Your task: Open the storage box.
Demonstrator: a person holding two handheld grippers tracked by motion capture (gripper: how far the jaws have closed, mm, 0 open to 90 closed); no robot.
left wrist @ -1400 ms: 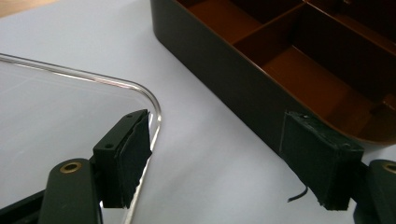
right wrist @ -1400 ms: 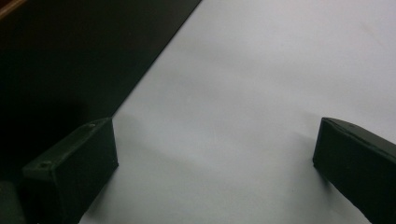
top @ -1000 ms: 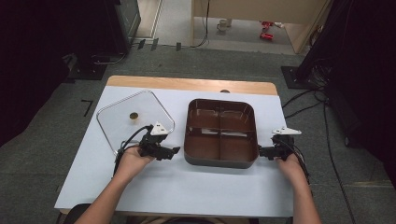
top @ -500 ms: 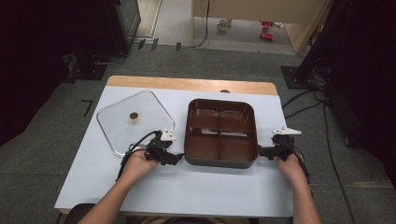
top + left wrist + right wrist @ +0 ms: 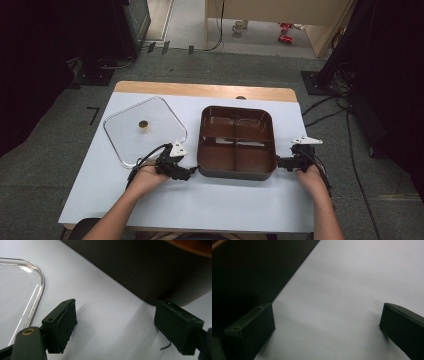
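1. Since a second ago the left gripper [image 5: 190, 174] has slid along the table away from the clear lid [image 5: 145, 131] and now sits at the near left corner of the brown divided tray [image 5: 237, 172]; its jaws have just been opening, with nothing between them.
2. In the left gripper view those jaws stand wide apart over bare tabletop, one pad just at the tray's dark outer wall [image 5: 150, 272], the other nearer the lid's rounded glass rim [image 5: 37, 287].
3. The tray rests flat on the white table [image 5: 210, 210], its four compartments showing a brown floor; whether the pad actually touches the wall I cannot quite tell in the shadow.
4. The right gripper [image 5: 280, 162] has kept its place at the tray's right side, near the front corner. Its jaws are spread too, empty, one lying close against the tray's wall [image 5: 249, 270].
5. The lid lies flat to the left of the tray, well clear of it, small knob [image 5: 143, 123] up.
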